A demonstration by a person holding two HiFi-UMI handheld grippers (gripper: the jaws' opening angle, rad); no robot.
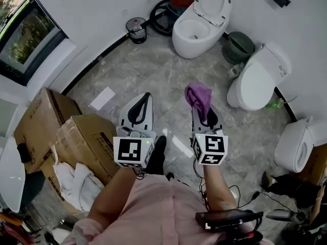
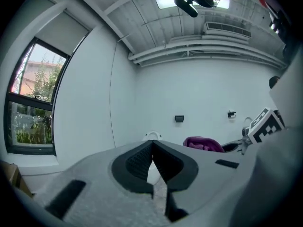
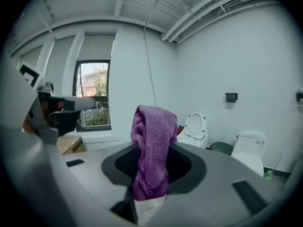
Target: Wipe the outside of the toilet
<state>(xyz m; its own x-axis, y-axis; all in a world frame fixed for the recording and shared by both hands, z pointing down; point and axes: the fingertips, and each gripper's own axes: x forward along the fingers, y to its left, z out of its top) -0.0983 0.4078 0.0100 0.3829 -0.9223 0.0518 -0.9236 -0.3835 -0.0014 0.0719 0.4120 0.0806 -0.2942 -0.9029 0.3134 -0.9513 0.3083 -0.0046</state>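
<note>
A purple cloth (image 1: 199, 98) (image 3: 151, 150) is clamped in my right gripper (image 1: 200, 106) (image 3: 150, 164), bunched up and sticking out past the jaws. My left gripper (image 1: 145, 99) (image 2: 152, 161) is shut with nothing in it, held beside the right one. Both are held above the grey floor, well short of the toilets. An open-lid white toilet (image 1: 198, 23) (image 3: 195, 127) stands ahead by the far wall; its lid tip (image 2: 152, 135) shows above the left jaws. A closed-lid toilet (image 1: 258, 78) (image 3: 250, 150) stands to its right.
A third white toilet (image 1: 297, 143) is at the right. A green basket (image 1: 238, 47) sits between the first two toilets, a small bin (image 1: 136, 29) and a red vacuum (image 1: 179, 3) near the wall. Cardboard boxes (image 1: 76, 142) lie left. Cables (image 1: 255, 195) trail on the floor.
</note>
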